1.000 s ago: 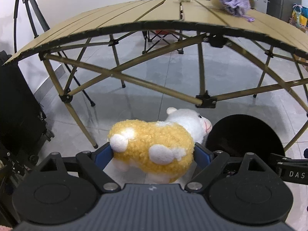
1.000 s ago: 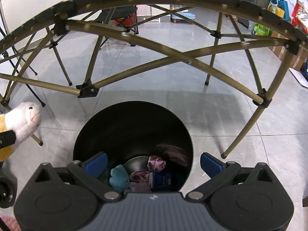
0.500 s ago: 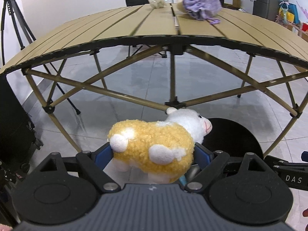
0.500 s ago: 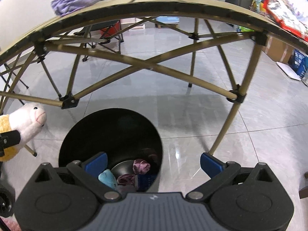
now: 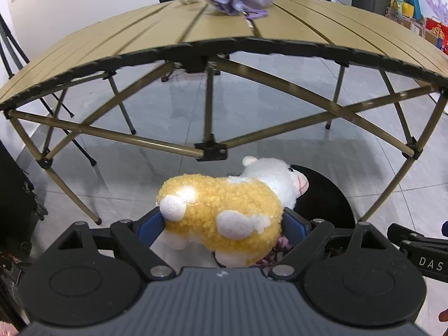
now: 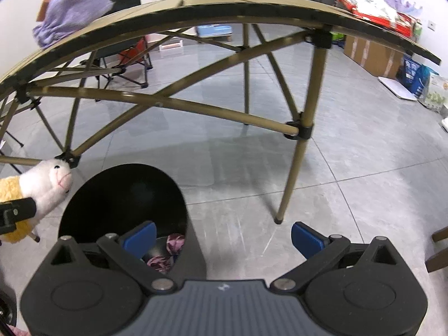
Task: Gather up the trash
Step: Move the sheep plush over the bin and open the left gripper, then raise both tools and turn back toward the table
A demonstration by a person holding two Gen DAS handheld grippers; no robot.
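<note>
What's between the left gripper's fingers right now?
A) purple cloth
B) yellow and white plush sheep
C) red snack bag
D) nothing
B: in the left wrist view the left gripper has its fingers closed on the plush sheep, beside the black bin.

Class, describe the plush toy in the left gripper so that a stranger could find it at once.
Start at the tan folding table; on the floor in front stands a black bin. Beside its rim the left gripper clamps a plush sheep: yellow curly body, white head, pink snout.

Yellow-white plush sheep [image 5: 224, 212] upright beside black bin [image 6: 123, 196].
</note>
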